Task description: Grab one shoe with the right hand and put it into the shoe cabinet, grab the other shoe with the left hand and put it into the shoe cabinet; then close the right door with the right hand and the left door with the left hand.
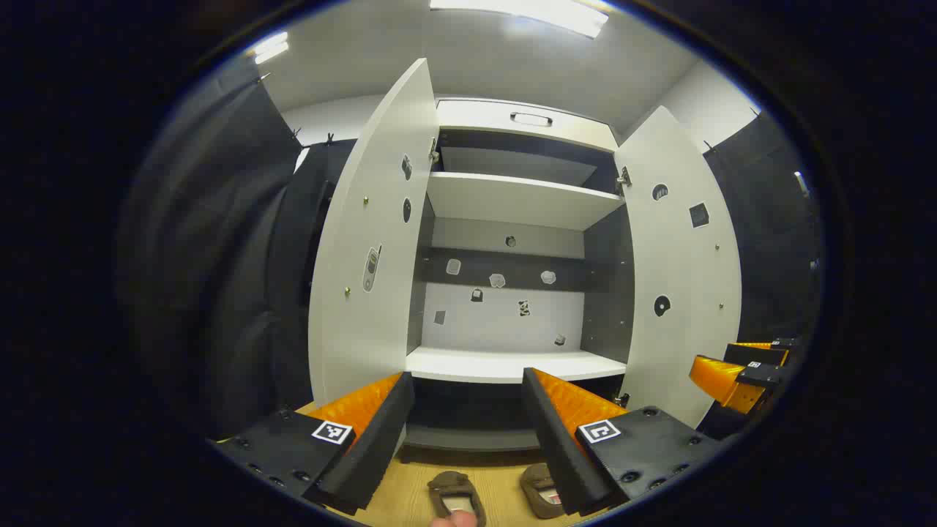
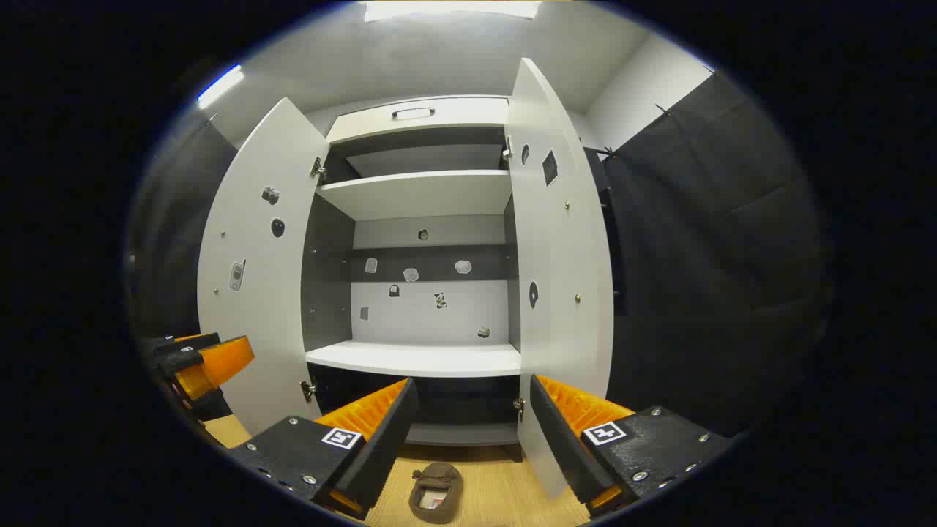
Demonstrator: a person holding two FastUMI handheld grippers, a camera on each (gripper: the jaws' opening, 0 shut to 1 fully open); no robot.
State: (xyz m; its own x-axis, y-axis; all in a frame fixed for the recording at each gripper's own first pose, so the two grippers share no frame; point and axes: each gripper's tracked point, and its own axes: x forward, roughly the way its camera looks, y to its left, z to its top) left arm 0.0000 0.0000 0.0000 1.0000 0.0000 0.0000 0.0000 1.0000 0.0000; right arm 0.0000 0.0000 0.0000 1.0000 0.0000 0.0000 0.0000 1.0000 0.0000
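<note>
Wood-grain floor (image 2: 505, 498) — soft brown shoes (image 1: 457, 498)

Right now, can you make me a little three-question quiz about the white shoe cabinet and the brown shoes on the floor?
1. True or false: both doors of the white shoe cabinet are open.
2. Where are the two brown shoes? A) wooden floor B) middle shelf
3. Fill in: the left gripper and right gripper are both ____.

Key: 1 true; 2 A; 3 open.
</note>
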